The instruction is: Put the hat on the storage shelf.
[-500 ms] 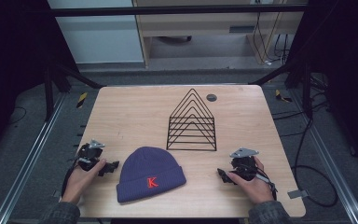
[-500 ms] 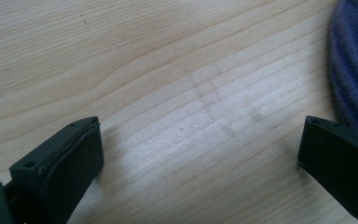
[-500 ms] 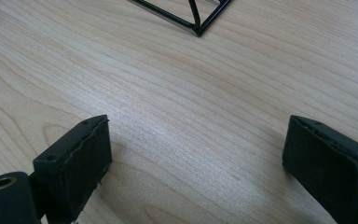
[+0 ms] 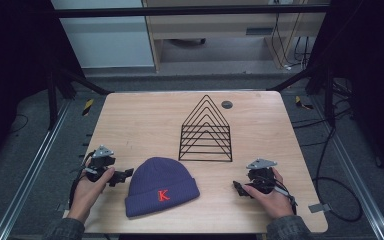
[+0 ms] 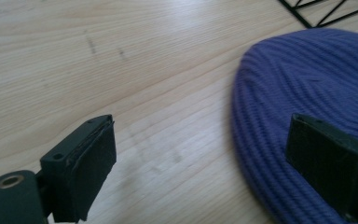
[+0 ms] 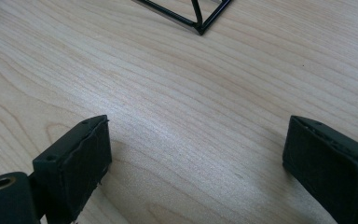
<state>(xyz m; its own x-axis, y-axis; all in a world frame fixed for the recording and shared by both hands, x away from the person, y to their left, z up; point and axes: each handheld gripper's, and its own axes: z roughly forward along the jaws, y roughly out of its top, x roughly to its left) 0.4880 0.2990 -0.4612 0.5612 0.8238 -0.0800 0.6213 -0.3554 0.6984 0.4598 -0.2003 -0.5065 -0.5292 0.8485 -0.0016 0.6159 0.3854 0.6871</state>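
A dark blue knit beanie (image 4: 161,186) with a red K lies flat near the table's front edge; its ribbed crown (image 5: 307,98) shows in the left gripper view. My left gripper (image 4: 123,175) rests on the wood just left of the beanie, open, one jaw over the beanie's edge and the other over bare wood. My right gripper (image 4: 238,189) sits to the right of the beanie, apart from it, open over bare wood (image 6: 191,130). A black wire rack (image 4: 206,131) of nested triangles stands behind the beanie at mid-table; its corner (image 6: 199,25) shows in the right gripper view.
A small dark round disc (image 4: 226,104) lies near the table's far edge, right of the rack's peak. The wooden table (image 4: 140,120) has bare room at the left and far right. Metal rails and cables run beside the table on both sides.
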